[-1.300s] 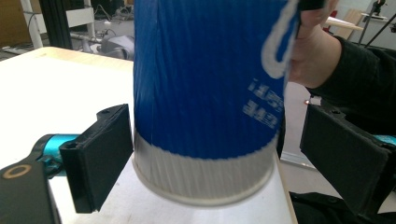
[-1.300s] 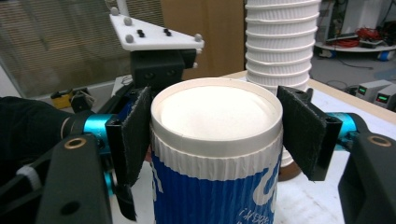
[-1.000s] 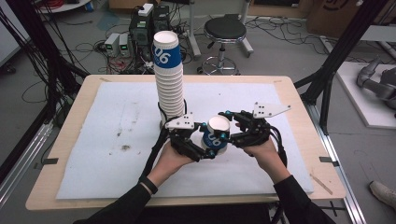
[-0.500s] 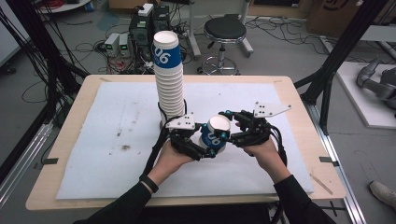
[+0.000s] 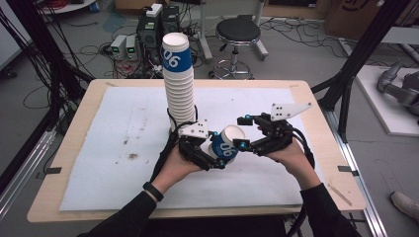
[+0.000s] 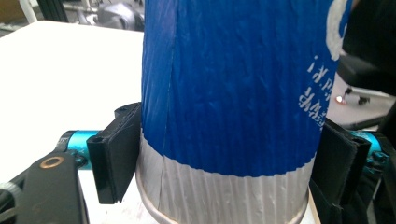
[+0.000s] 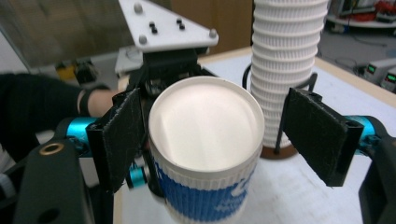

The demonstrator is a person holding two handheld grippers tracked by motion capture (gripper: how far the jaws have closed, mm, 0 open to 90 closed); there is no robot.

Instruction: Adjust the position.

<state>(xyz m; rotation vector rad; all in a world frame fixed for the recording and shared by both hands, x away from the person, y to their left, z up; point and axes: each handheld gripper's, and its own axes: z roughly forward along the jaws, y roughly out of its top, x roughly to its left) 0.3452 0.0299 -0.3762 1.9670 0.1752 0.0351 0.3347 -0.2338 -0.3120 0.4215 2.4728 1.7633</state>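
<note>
A person is holding a blue-and-white paper cup [image 5: 226,148] between two grippers above the white mat [image 5: 123,148], near the front middle of the table [image 5: 316,113], just in front of a tall stack of cups [image 5: 179,89].

The left gripper [image 5: 210,157] is gripping the cup: in the left gripper view its two black pads [image 6: 119,151] are pressing against the cup [image 6: 233,107] low on its sides, near the white base band. Its jaws have just been closing, with the cup between them.

The right gripper [image 5: 244,144] is sitting at the cup's rim end. In the right gripper view its jaws have just been opening and are standing apart on either side of the cup [image 7: 205,140]; the left pad [image 7: 122,135] is lying right beside the rim, whether touching is hard to tell, and the right pad [image 7: 317,133] is standing clear of it. The cup is lying tilted, its open mouth facing the right gripper.

The stack [image 7: 285,60] is standing upright in a wire holder behind the cup.
</note>
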